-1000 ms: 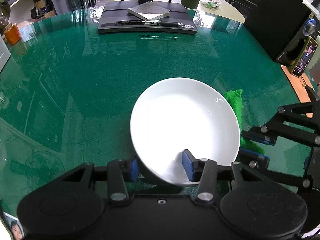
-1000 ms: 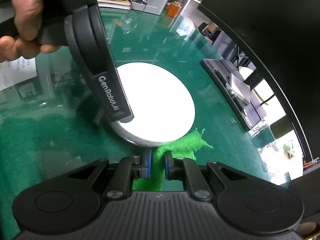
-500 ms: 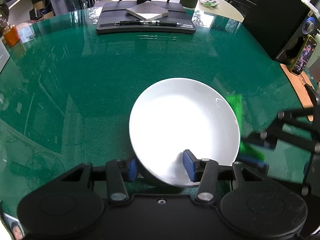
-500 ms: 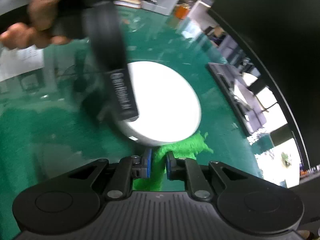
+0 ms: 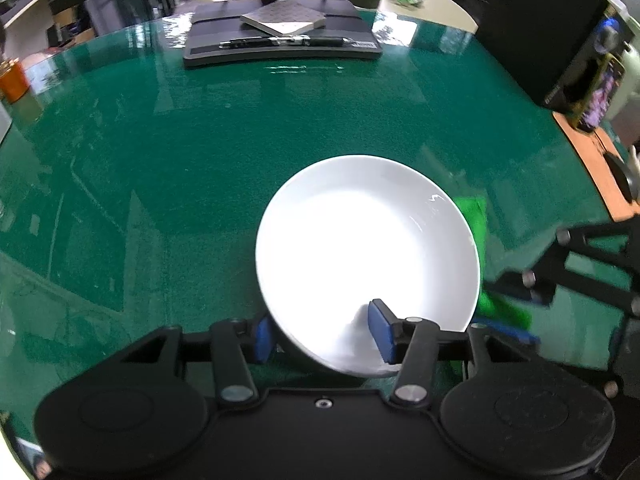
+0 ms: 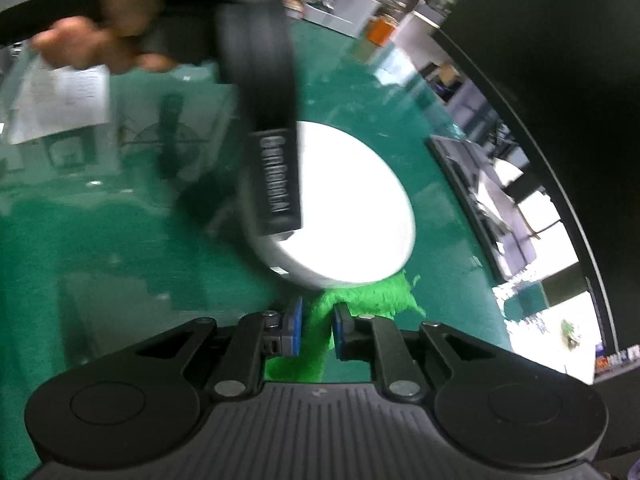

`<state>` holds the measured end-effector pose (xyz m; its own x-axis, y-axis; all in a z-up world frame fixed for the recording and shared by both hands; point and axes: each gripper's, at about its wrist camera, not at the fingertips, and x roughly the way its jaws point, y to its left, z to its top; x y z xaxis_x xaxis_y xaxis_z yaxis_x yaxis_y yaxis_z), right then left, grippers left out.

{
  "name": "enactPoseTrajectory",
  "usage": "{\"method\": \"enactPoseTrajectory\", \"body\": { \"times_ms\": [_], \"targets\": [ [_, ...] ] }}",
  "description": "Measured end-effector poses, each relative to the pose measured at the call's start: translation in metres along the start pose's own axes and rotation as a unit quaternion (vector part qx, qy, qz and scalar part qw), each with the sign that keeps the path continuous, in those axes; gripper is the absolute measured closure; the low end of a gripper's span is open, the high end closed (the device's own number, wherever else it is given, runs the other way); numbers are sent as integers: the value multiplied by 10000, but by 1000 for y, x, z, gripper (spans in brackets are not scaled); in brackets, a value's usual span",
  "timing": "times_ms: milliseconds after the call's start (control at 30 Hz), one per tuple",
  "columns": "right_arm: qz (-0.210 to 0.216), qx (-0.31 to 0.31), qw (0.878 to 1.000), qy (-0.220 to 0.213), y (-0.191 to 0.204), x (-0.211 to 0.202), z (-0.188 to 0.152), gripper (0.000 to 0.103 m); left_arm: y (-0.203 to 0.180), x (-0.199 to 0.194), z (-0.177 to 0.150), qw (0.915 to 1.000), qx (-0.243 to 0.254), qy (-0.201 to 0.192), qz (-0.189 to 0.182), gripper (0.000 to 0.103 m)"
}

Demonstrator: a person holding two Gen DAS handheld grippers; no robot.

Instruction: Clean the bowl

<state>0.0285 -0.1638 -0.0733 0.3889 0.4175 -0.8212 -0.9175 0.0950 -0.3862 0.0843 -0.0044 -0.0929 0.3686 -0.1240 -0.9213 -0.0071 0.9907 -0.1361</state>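
A white bowl (image 5: 360,240) sits tilted on the green table. My left gripper (image 5: 320,336) is shut on the bowl's near rim, one blue pad inside, one outside. The bowl also shows in the right wrist view (image 6: 352,216), partly behind the left gripper's black body (image 6: 276,160). My right gripper (image 6: 316,332) is shut on a bright green cloth (image 6: 360,296) that lies just below the bowl's edge. In the left wrist view the cloth (image 5: 476,220) shows at the bowl's right side, with the right gripper (image 5: 508,312) beside it.
A black monitor base (image 5: 280,40) with a notebook and pen stands at the table's far edge. A phone (image 5: 600,96) on a brown mat and a dark speaker are at the right. An orange cup (image 5: 14,82) sits far left. Papers (image 6: 60,100) lie under the glass.
The right gripper with the green cloth has moved closer to the bowl's edge, and the view is blurred by motion. The left gripper keeps its hold on the bowl.
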Motion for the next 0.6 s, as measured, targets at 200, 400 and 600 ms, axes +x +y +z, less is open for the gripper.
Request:
{"method": "enactPoseTrajectory", "body": {
  "times_ms": [200, 400, 600],
  "targets": [
    [41, 62, 9999, -81, 3, -2, 4, 89, 5, -2, 4, 9997, 72, 65, 236, 52],
    [49, -23, 10000, -79, 2, -2, 6, 89, 3, 0, 6, 9986, 181, -6, 488, 42],
    [-94, -256, 9996, 46, -5, 8, 7, 89, 12, 3, 9, 9996, 158, 110, 211, 41]
  ]
}}
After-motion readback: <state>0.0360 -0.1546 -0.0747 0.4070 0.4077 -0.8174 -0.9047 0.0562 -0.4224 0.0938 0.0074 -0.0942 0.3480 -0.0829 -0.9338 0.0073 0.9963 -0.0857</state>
